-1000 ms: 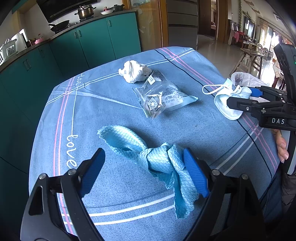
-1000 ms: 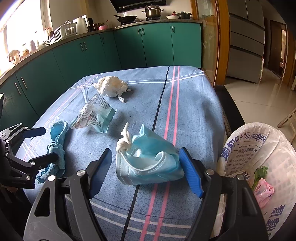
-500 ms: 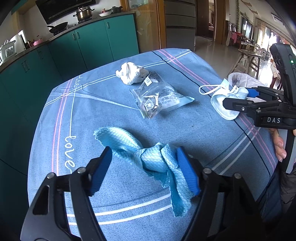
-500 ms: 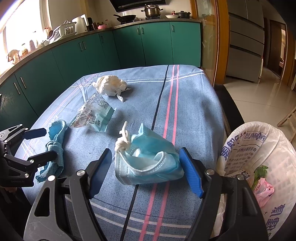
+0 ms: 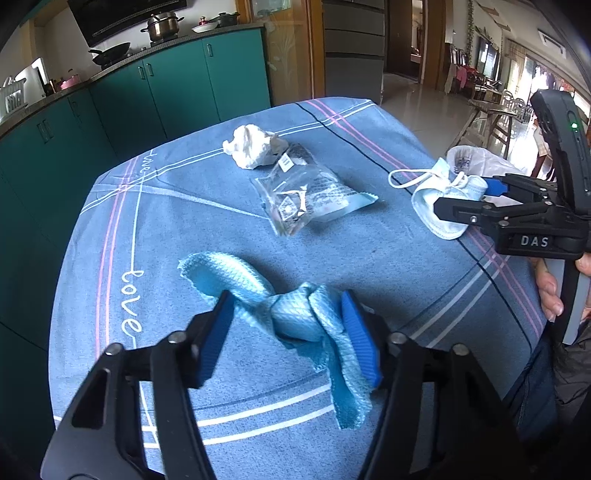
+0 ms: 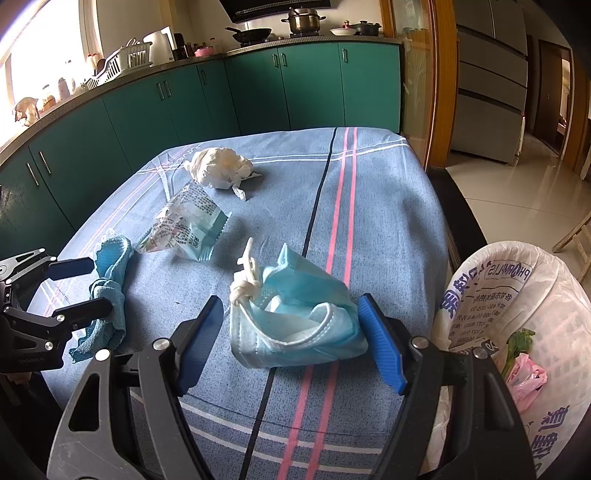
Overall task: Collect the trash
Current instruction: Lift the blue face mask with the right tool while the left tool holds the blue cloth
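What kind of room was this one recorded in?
Most likely a home kitchen: teal base cabinets run under a counter carrying a steel pot and a dish rack, with a cloth-covered table in front.

A blue striped tablecloth (image 6: pixel 388 206) covers the table. Teal cabinets (image 6: pixel 258 92) run along the wall behind it, with a steel pot (image 6: pixel 303 20), a black pan (image 6: pixel 251 35) and what looks like a dish rack (image 6: pixel 123 59) on their top. A grey fridge (image 6: pixel 487 74) stands at right.
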`<state>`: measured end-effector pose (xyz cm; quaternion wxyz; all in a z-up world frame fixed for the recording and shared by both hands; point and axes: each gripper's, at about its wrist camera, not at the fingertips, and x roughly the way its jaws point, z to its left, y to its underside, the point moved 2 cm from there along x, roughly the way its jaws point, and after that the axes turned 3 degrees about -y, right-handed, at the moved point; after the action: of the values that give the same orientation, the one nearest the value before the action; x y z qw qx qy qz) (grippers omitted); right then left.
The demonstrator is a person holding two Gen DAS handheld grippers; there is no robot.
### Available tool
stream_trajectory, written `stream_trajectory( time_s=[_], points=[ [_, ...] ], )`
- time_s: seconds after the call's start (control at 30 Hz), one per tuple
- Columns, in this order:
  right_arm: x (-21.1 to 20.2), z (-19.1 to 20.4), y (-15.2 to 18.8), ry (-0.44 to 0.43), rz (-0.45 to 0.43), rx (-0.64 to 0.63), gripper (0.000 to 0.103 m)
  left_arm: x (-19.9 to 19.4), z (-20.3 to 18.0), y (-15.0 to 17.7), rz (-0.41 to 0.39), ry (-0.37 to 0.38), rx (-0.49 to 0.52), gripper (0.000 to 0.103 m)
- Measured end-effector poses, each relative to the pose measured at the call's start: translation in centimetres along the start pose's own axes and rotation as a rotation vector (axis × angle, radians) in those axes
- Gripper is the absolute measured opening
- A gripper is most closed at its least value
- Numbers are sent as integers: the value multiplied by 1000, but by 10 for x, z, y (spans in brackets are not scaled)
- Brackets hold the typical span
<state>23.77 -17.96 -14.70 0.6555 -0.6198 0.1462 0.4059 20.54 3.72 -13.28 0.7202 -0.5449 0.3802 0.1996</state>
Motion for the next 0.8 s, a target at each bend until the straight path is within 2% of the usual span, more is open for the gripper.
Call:
stream_trajectory(
  time_s=[0.1,0.27,0.37,0.53,0.6,0.8],
  points=[
    [0,0,0,0,0,-1,74,-1,-3,0,-2,8,10,50],
    [0,0,0,0,0,-1,74,-3,0,-1,-15,7,2,50],
    [0,0,0,0,0,1,74,-7,11,-3,-27,14,-51,58],
    [2,0,2,5,4,2,74,-8,21,-4,-26,23,-97,64],
    [3,-1,2,5,4,3,74,-7,19,-4,-22,32,-90,69],
    [6,0,2,18,14,0,74,-2,7,-1,-7,22,-37,70]
  ],
)
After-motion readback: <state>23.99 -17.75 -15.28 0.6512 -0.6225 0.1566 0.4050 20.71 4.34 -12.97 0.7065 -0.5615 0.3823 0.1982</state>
